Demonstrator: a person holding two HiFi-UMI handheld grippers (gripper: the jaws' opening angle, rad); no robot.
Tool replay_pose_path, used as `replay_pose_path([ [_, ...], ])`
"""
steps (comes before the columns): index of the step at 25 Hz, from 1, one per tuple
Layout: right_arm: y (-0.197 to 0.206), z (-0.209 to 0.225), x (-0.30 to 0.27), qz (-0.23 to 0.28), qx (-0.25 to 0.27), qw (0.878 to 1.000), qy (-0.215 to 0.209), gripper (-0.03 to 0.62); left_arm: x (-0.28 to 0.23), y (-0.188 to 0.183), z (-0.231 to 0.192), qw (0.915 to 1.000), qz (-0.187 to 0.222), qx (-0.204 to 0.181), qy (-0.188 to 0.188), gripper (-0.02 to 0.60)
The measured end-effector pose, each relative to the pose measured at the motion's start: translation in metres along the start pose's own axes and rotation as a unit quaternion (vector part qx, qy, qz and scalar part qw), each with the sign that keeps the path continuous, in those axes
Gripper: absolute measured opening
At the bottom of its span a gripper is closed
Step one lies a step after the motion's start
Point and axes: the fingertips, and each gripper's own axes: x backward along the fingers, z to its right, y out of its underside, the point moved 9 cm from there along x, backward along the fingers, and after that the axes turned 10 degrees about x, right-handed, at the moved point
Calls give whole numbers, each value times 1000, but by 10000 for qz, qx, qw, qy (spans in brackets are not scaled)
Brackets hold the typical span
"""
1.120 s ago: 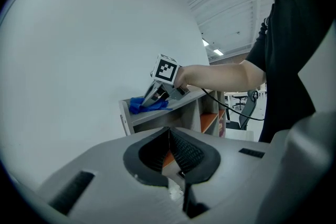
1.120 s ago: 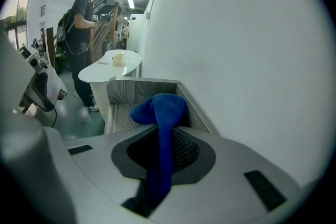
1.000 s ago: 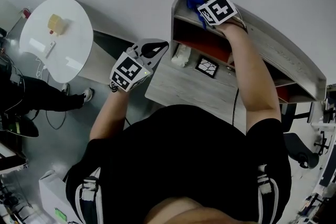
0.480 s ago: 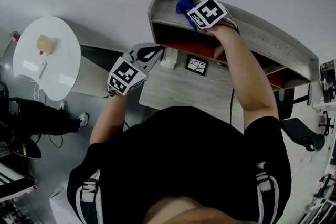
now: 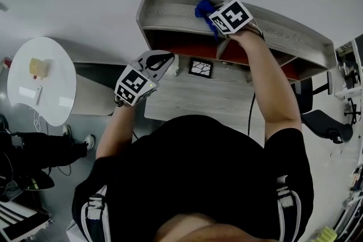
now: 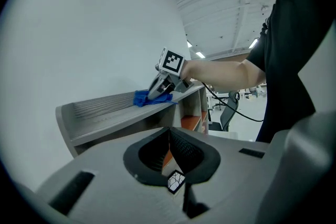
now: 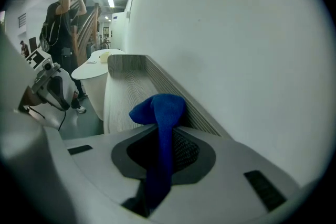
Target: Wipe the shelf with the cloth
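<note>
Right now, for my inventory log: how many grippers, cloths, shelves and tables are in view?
Grippers: 2, left gripper and right gripper
Cloth: 1
Shelf: 1
Tables: 2, desk and round table
Total: 6

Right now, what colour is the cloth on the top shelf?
Blue. The cloth shows best in the right gripper view.
</note>
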Motion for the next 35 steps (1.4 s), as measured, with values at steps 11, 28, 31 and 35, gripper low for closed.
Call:
replay_pose_path([
  [11,68,29,43,-47,-559,9978,367,52,-33,-1,7,9985,-279,-171,441,18],
  [28,183,75,114,-526,-1263,9837,1170,52,-104,-17,32,9919,-197,-381,1197,18],
  [31,205,83,128,-622,-1392,9794,1324,52,-116,-17,37,9903,-214,-411,1313,18],
  [35,235,94,147,-716,-1571,9725,1563,52,-129,-19,45,9885,-212,-426,1437,18],
])
